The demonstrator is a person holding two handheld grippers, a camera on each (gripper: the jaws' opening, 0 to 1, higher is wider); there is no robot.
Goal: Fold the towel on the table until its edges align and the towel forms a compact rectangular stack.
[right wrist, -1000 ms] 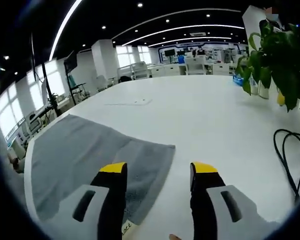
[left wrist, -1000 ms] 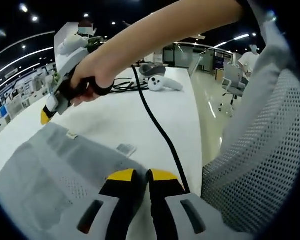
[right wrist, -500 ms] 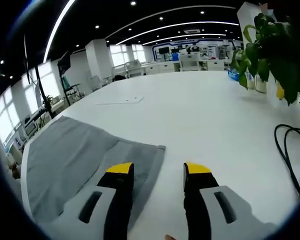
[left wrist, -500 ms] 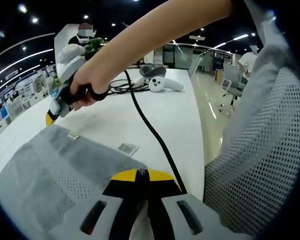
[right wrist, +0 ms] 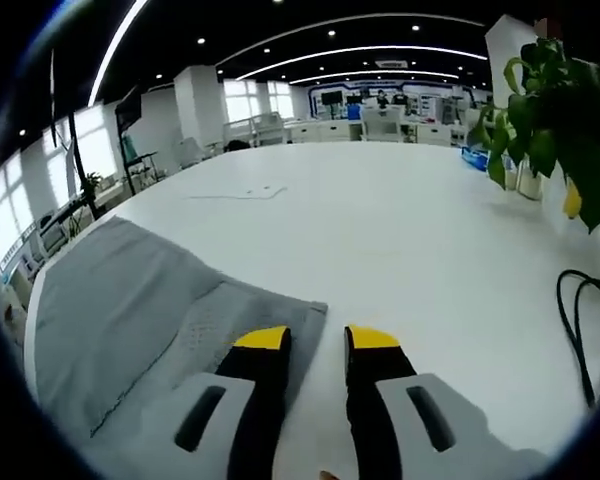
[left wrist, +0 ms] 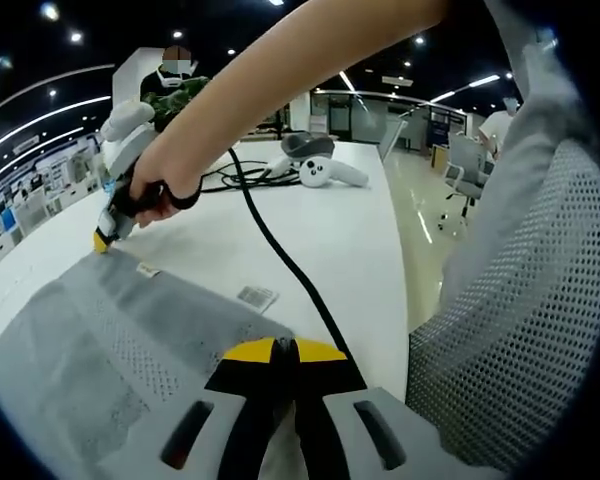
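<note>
Your left gripper has its yellow tips pressed together on the near edge of the grey towel, which lies flat on the white table. Its sewn label is too small to read. Your right gripper, jaws narrowly apart, straddles the towel's far corner.

The towel is plain grey, with a dotted, mesh-like weave and a small white label at one edge. The desk is white. The left hand-held gripper has yellow tips on black jaws and a light grey body; the right hand-held gripper is coloured the same. A black cable crosses the desk. The plant at the desk's edge is dark green. The chair back is grey mesh with a perforated pattern.
</note>
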